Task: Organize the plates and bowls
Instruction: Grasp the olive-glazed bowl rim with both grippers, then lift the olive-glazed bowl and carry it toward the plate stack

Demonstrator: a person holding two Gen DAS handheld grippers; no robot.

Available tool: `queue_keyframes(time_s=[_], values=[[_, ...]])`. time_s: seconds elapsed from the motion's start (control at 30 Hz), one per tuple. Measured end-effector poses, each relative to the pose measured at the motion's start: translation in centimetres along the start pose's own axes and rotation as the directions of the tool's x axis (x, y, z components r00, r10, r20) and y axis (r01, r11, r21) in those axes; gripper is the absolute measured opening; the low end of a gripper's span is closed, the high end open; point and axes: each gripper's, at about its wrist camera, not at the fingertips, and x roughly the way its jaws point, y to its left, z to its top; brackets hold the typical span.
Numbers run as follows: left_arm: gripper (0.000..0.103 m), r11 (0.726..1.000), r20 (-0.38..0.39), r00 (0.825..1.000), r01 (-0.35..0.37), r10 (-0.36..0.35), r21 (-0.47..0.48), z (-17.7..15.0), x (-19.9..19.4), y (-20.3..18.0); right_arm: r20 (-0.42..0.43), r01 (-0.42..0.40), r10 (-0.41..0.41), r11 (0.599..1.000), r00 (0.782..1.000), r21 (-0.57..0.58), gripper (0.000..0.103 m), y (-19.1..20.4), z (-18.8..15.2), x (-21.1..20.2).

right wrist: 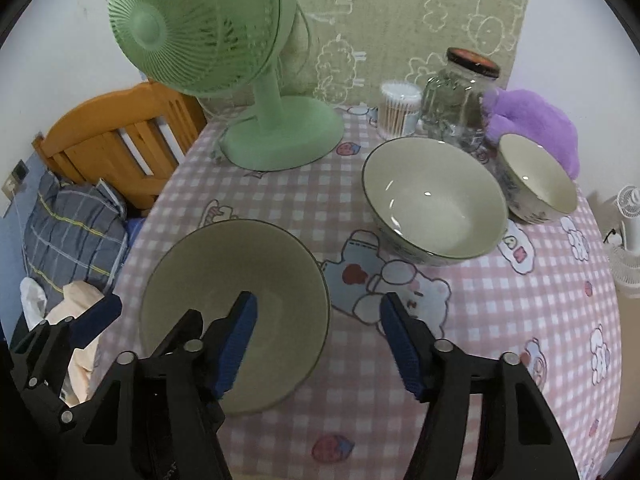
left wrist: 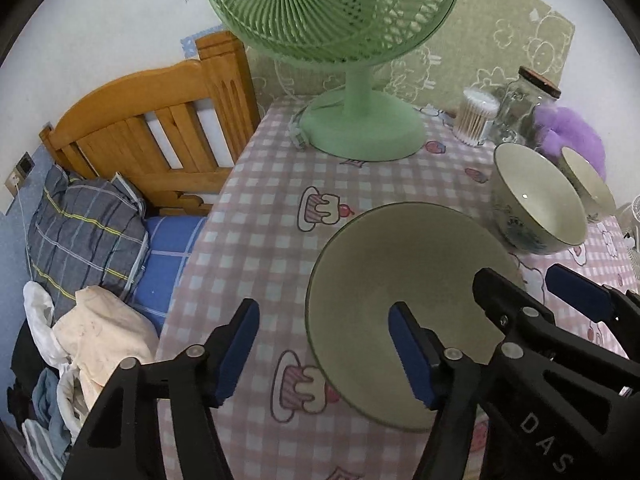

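A bed [left wrist: 132, 152] lies at 9 o'clock beside the tabletop [left wrist: 256, 216]. The left tool [left wrist: 320, 356] is spread wide, its right pad [left wrist: 408, 356] over the plate [left wrist: 400, 288]. The right tool [right wrist: 316, 340] is also wide, its left pad [right wrist: 240, 340] above the same plate's rim. A fan [right wrist: 256, 80] stands at 12 o'clock. At 2 o'clock sit 2 bowls: a large bowl [right wrist: 436, 200] touching a small bowl [right wrist: 538, 178].
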Motion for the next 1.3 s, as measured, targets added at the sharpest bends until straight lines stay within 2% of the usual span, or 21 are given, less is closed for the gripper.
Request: queue_keyframes(time_s=[0.1,0.2,0.3,0.43,0.8,1.07,1.3], values=[[0.058,1.000,-0.007,1.000,-0.004,0.005,0.008,0.1,0.9,-0.3,-0.012,-0.001,0.001,1.000,1.000,0.002,0.060,-0.1,0.3,1.1],[0.047,1.000,-0.023,1.000,-0.001,0.001,0.011,0.1,1.7,-0.6,-0.027,-0.002,0.002,1.000,1.000,0.000,0.052,0.0,0.3,2.1],[0.034,1.000,-0.031,1.000,0.004,-0.004,0.017,0.2,2.2,-0.9,-0.041,-0.008,0.008,1.000,0.999,-0.003,0.042,0.0,0.4,2.9],[0.025,1.000,-0.030,1.000,-0.005,0.005,0.012,0.4,2.4,-0.7,-0.046,-0.019,0.019,1.000,0.999,-0.013,0.025,0.3,0.5,3.4],[0.024,1.000,-0.030,1.000,0.000,0.000,0.016,0.7,0.8,-0.7,-0.044,-0.008,0.007,1.000,0.999,-0.025,0.025,0.5,0.7,1.9],[0.024,0.999,0.011,1.000,0.025,-0.026,0.048,0.4,-3.2,-1.4,-0.009,0.016,-0.016,1.000,1.000,0.007,0.025,-0.2,0.2,-2.2],[0.024,0.992,0.052,0.995,0.078,-0.084,0.101,-0.9,-7.4,-3.3,0.036,0.063,-0.065,0.996,0.997,0.059,0.025,-1.7,-1.5,-7.2]])
